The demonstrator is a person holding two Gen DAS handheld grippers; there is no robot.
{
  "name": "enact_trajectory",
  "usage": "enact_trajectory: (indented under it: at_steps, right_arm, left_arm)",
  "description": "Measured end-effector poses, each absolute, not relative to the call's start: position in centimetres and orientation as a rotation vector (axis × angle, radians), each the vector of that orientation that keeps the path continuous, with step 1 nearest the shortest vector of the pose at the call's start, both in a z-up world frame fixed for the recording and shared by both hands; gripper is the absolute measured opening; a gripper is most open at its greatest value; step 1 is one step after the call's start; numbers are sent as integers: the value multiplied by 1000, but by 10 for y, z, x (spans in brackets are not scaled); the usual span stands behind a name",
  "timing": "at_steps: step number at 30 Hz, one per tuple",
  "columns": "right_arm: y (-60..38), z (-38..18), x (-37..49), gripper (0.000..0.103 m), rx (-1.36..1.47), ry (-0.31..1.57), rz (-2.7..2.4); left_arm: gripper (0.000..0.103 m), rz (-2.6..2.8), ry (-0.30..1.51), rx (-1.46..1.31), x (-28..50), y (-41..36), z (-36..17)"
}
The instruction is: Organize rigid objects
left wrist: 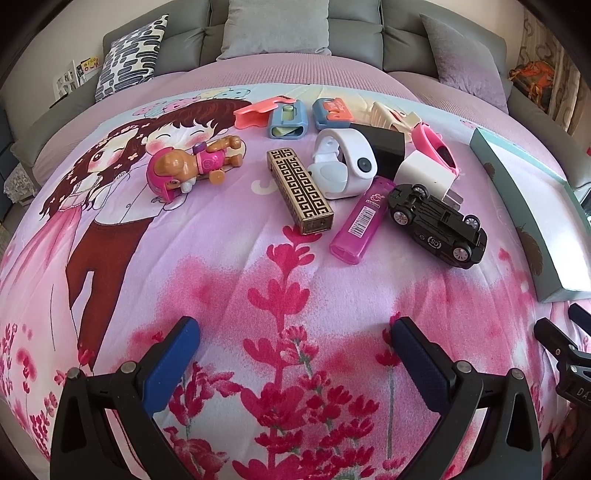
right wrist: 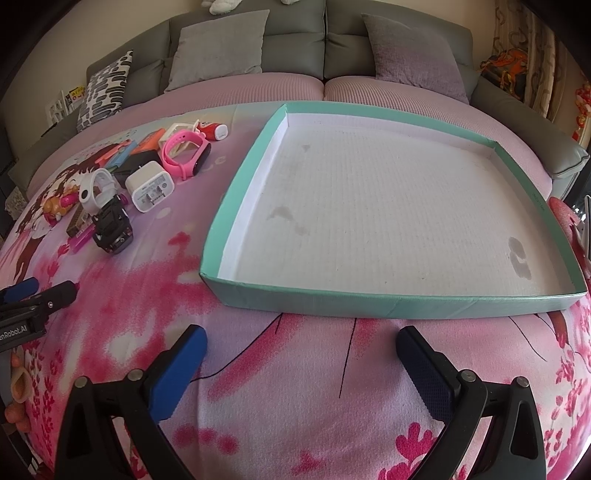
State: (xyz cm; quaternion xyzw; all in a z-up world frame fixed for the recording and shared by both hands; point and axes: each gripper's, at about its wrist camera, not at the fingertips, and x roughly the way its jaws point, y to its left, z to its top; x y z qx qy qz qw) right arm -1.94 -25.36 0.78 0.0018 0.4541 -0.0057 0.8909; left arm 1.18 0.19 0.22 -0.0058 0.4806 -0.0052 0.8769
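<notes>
Small rigid things lie in a cluster on a pink printed bedspread: a black toy car [left wrist: 437,223] on its roof, a pink lighter [left wrist: 360,220], a gold patterned box [left wrist: 299,190], a white smartwatch [left wrist: 343,162], a white charger plug [left wrist: 424,171] and a toy puppy [left wrist: 194,166]. My left gripper [left wrist: 295,343] hangs open over the cloth, well short of them. A shallow teal box [right wrist: 399,306] with a white floor sits empty to the right. My right gripper [right wrist: 301,349] stands open just before its near wall.
Farther back lie pink and blue clips [left wrist: 284,118], a pink watch [right wrist: 186,155] and a black cube [left wrist: 384,147]. Grey and patterned pillows [left wrist: 277,27] line the grey headboard. The right gripper's arm [left wrist: 565,354] shows at the left view's right edge.
</notes>
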Motion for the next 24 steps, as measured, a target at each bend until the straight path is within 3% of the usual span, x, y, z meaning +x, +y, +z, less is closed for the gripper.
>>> enact_trajectory:
  at_steps: [15,24]
  right_arm:
    - [-213,104,0,103,-22,821,156]
    - [-161,89,26,103,-55,894,276]
  left_arm:
    - [103,-52,983,-28,37,23,60]
    - [103,20,1030,-54,72,76,55]
